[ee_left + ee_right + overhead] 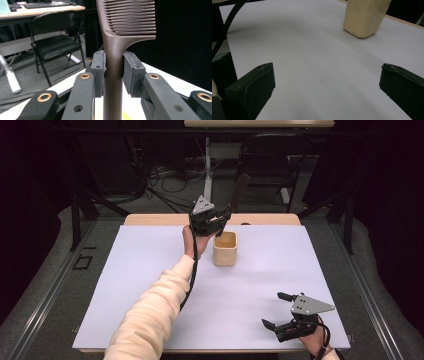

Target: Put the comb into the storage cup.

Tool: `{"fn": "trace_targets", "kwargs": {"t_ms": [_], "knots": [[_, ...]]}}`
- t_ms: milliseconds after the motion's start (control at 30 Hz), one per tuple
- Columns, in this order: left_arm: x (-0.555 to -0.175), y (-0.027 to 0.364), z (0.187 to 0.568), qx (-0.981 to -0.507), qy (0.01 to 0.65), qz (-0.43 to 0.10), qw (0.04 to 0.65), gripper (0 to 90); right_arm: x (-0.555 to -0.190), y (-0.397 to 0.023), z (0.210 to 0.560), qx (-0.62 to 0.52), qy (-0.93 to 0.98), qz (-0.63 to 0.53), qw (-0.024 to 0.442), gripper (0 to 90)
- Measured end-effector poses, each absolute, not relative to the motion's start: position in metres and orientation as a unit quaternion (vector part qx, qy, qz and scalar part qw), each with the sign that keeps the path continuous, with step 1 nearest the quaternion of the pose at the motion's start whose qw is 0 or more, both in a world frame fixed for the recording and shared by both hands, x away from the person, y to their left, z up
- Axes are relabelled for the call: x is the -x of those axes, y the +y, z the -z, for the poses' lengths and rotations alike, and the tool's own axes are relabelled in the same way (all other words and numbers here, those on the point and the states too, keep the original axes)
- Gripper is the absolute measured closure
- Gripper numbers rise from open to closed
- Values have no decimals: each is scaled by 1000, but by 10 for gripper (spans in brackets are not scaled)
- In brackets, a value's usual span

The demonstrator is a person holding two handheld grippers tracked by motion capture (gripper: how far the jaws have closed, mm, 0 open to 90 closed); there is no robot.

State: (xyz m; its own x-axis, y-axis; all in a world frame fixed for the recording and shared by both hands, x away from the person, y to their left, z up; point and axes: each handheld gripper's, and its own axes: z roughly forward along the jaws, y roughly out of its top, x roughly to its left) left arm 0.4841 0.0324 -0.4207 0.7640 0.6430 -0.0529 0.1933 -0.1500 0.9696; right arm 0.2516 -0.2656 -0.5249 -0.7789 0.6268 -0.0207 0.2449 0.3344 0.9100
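Comb: brown comb [113, 65], pinched by its handle between the two pads of the left gripper [113, 72], teeth end uppermost; in the high view it [239, 193] stands up over the far middle of the table, above the cup.
Right gripper: right gripper [276, 310] rests near the near right corner of the table, jaws spread wide with nothing but bare sheet between them.
Left gripper: left gripper [220, 218] is clamped on the comb handle, held up over the rim of the cup by the person's left hand [196, 241], in a cream sleeve.
Cup: cream cup [225, 248] stands upright on the sheet toward the far middle; it looks empty as far as the inside can be seen.
Step in hand: my reading is that the comb is being carried to the cup, handle end downward.
Next move: probably lower the handle straight into the cup's mouth, keep it off the rim, then part the jaws.
Surface: pale lilac sheet [150, 285] covers a wooden table [150, 219], whose far edge shows bare.
Room: dark curtains, cables on a grey floor, a black folding chair [53, 45] and a desk beyond the far edge.
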Motion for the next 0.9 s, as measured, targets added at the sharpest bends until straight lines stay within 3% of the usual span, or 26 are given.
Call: {"fn": "trace_targets", "kwargs": {"t_ms": [900], "knots": [[-496, 28, 445, -728, 297, -158, 598, 721, -251, -266, 525, -272, 796, -508, 187, 0]]}}
